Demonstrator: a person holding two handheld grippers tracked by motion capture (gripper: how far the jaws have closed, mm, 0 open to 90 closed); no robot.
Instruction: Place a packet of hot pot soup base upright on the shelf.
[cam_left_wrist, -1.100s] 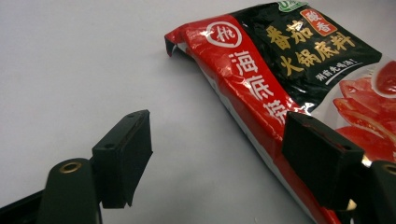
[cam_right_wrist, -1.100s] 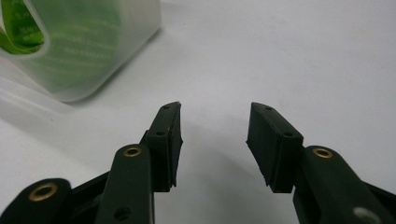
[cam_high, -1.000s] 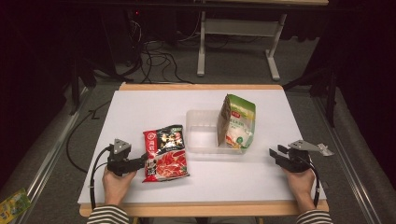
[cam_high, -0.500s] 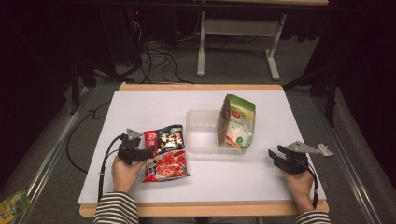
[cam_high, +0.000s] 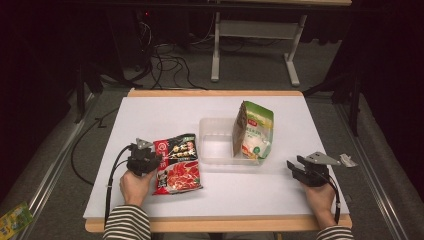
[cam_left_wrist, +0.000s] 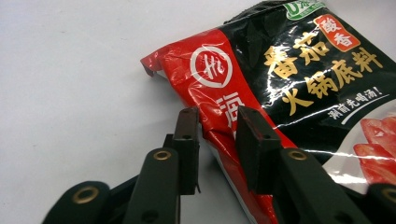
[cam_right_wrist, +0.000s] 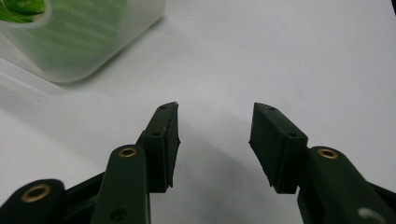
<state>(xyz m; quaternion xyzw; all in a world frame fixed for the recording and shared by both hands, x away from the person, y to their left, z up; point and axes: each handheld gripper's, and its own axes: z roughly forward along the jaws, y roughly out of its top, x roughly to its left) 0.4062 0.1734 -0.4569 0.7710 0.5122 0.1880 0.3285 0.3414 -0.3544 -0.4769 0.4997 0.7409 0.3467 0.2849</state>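
My left fingers (cam_left_wrist: 216, 140) have just been closing on the red-and-black hotpot base pouch (cam_high: 176, 162), at nine o'clock of the clear tub (cam_high: 216, 142), pinching its edge. Next: lift cleanly. Right fingers (cam_right_wrist: 215, 140) rest apart, empty.

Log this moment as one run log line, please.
left gripper: jaws just closing onto edge of red-and-black packet | right gripper: open, nothing between jaws | green pouch: leaning in clear tray
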